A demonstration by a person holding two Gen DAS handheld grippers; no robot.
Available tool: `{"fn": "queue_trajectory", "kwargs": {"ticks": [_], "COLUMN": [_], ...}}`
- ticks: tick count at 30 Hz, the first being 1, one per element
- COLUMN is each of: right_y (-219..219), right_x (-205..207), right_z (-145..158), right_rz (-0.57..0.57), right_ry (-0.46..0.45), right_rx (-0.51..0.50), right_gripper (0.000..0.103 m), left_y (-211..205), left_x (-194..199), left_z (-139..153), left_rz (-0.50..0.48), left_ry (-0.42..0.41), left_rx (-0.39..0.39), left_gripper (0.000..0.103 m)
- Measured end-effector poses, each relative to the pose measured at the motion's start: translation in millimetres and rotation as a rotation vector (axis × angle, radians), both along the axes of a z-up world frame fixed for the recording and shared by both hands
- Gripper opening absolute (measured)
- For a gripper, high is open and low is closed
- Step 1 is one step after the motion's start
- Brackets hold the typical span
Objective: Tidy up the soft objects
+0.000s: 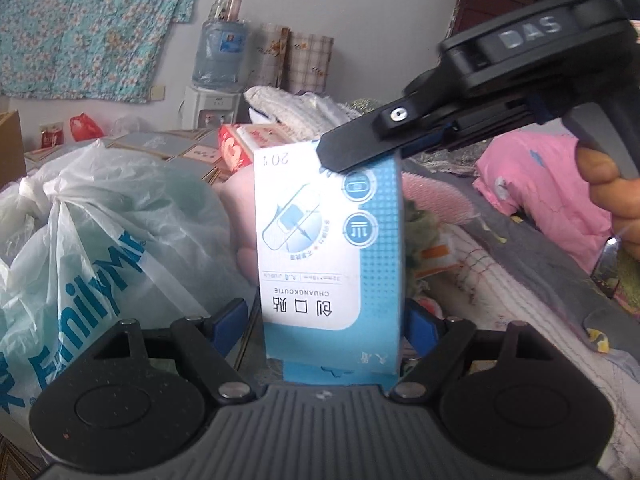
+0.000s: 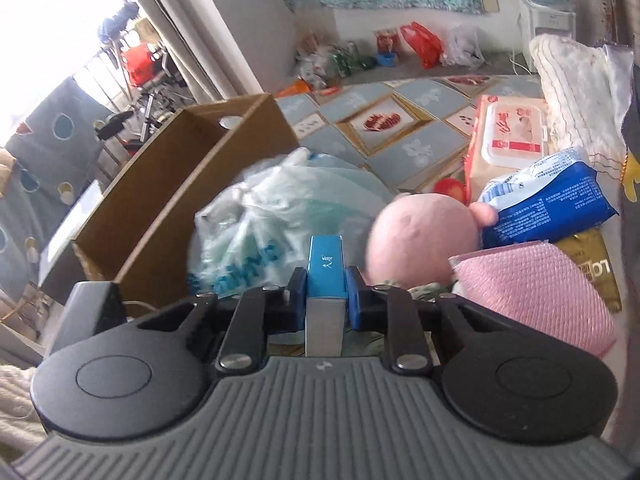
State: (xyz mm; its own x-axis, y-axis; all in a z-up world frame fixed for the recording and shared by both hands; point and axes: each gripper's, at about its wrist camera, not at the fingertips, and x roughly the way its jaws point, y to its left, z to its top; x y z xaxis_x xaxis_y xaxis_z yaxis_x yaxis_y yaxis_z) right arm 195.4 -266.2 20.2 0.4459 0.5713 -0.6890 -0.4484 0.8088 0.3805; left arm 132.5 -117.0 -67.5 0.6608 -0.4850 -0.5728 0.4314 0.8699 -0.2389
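Observation:
A blue and white bandage box point(image 1: 320, 260) stands upright between the fingers of my left gripper point(image 1: 326, 320). That gripper is open, and a slim gap shows between the left pad point(image 1: 230, 320) and the box's edge. My right gripper point(image 1: 336, 158) comes in from the upper right and pinches the box's top end. In the right wrist view the right gripper point(image 2: 326, 284) is shut on the box point(image 2: 326, 264), its blue pads pressed against the two broad faces. The box's lower half is hidden in that view.
A white printed plastic bag point(image 1: 100, 220) point(image 2: 256, 216) lies to the left on the bed. An open cardboard box point(image 2: 180, 168) stands beyond it. To the right are a pink plush ball point(image 2: 420, 236), a wet-wipes pack point(image 2: 508, 136), a blue packet point(image 2: 548, 200) and pink mesh point(image 2: 532, 288). A hand point(image 1: 608, 192) holds the right gripper.

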Motion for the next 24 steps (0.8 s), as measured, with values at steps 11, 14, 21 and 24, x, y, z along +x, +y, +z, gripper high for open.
{"fn": "queue_trajectory", "kwargs": {"ticks": [11,14,21,24], "right_y": [20.0,37.6,104.1,148.1], "right_x": [-55.6,-64.4,-46.6,-12.2], "right_z": [56.6,72.2,103.1,108.8], "right_rz": [0.068,0.120,0.269,0.321], "right_ry": [-0.099,-0.132,-0.148,-0.083], "right_rx": [0.059,0.086,0.205,0.281], "right_gripper": [0.019,0.019,0.020,0.020], "left_y": [22.8,41.2,107.5,144.0], "left_x": [-46.5,-64.2,-86.4,-72.6], "left_z": [41.3,59.9,109.2,127.2], "left_rz": [0.004,0.055,0.246,0.310], "left_ry": [-0.077,-0.115,-0.164,-0.123], "left_rx": [-0.064,-0.036,0.101,0.146], "left_gripper": [0.074,0.074,0.074,0.074]}}
